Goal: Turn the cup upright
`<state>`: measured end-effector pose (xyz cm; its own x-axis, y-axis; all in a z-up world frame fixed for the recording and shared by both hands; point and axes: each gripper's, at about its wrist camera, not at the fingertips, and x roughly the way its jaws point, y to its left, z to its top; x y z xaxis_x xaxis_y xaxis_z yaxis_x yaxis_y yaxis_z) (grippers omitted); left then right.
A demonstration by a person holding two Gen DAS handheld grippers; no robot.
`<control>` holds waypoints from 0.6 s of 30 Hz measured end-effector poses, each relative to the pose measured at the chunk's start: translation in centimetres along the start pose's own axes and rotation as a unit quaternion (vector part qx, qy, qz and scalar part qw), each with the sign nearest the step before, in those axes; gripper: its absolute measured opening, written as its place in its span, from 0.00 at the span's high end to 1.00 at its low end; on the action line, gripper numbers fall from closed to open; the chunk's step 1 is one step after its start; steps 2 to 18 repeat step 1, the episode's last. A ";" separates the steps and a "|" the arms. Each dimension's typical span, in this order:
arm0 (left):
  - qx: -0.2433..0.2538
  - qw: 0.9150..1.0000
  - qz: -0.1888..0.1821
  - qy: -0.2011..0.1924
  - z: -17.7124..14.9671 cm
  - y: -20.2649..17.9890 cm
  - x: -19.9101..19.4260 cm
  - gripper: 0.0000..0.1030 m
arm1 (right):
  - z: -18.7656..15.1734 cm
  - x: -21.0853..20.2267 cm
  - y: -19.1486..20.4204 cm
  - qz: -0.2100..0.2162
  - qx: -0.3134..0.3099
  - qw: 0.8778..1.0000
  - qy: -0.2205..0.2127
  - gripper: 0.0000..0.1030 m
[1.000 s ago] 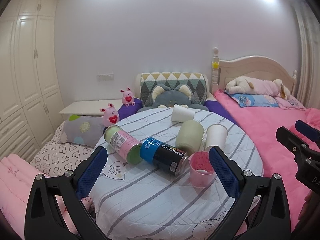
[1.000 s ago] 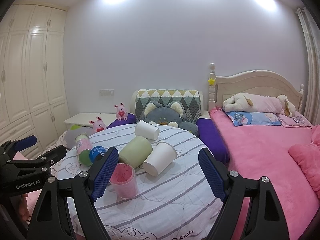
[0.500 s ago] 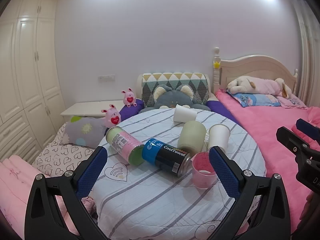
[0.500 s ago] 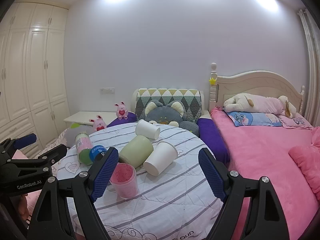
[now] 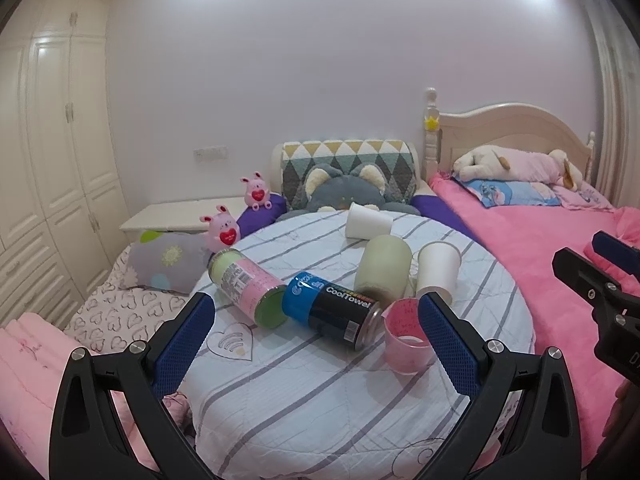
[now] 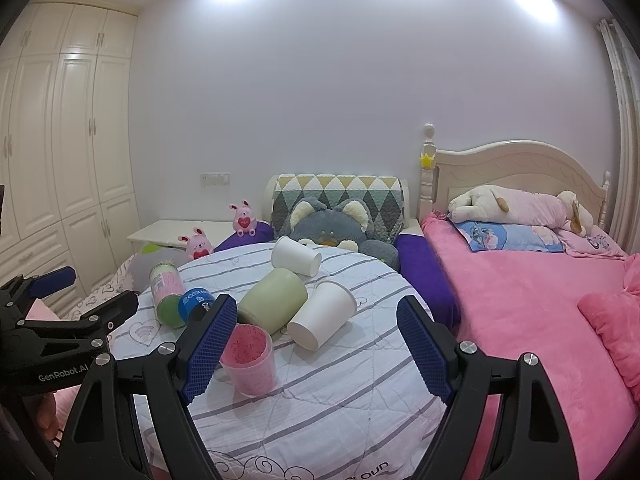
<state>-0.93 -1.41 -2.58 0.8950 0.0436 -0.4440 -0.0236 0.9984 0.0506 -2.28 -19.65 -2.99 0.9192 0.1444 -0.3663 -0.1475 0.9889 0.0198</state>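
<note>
The left hand-held gripper [image 5: 312, 340] hangs at the bottom of the left wrist view with its blue pads wide apart, holding nothing. The right hand-held gripper [image 6: 316, 348] is likewise spread and empty at the bottom of the right wrist view; it also shows at the right edge of the left view.

A round table [image 6: 320, 412] with a striped cloth fills the lower centre of both views. On it lie three cups on their sides: a white cup [image 6: 323, 315] in mid-frame, a green cup [image 6: 274, 304] just left of it and touching it, and a second white cup [image 6: 296, 256] above them, nearer the cushions. A pink cup [image 6: 249, 358] stands upright below the green one, beside the right gripper's left pad. Left of centre lie two cans, a black and blue can [image 5: 334, 310] and a pink can [image 5: 249, 287], ends touching.

A pink bed [image 6: 520, 300] occupies the right of the frame.
</note>
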 end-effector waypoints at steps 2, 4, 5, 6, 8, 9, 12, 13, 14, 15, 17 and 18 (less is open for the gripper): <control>-0.004 1.000 -0.006 0.003 0.0 0.1 0.0 0.00 | -0.1 0.1 0.0 0.000 -0.001 1.000 0.002 0.19; -0.004 1.000 -0.006 0.003 0.0 0.1 0.0 0.00 | -0.1 0.1 0.0 0.000 -0.001 1.000 0.002 0.19; -0.004 1.000 -0.006 0.003 0.0 0.1 0.0 0.00 | -0.1 0.1 0.0 0.000 -0.001 1.000 0.002 0.19; -0.004 1.000 -0.006 0.003 0.0 0.1 0.0 0.00 | -0.1 0.1 0.0 0.000 -0.001 1.000 0.002 0.19; -0.004 1.000 -0.006 0.003 0.0 0.1 0.0 0.00 | -0.1 0.1 0.0 0.000 -0.001 1.000 0.002 0.19; -0.004 1.000 -0.006 0.003 0.0 0.1 0.0 0.00 | -0.1 0.1 0.0 0.000 -0.001 1.000 0.002 0.19; -0.004 1.000 -0.006 0.003 0.0 0.1 0.0 0.00 | -0.1 0.1 0.0 0.000 -0.001 1.000 0.002 0.19; -0.004 1.000 -0.006 0.003 0.0 0.1 0.0 0.00 | -0.1 0.1 0.0 0.000 -0.001 1.000 0.002 0.19; -0.004 1.000 -0.006 0.003 0.0 0.1 0.0 0.00 | -0.1 0.1 0.0 0.000 -0.001 1.000 0.002 0.19; -0.004 1.000 -0.006 0.003 0.0 0.1 0.0 0.00 | -0.1 0.1 0.0 0.000 -0.001 1.000 0.002 0.19; -0.004 1.000 -0.006 0.003 0.0 0.1 0.0 0.00 | -0.1 0.1 0.0 0.000 -0.001 1.000 0.002 0.19; -0.004 1.000 -0.006 0.003 0.0 0.1 0.0 0.00 | -0.1 0.1 0.0 0.000 -0.001 1.000 0.002 0.19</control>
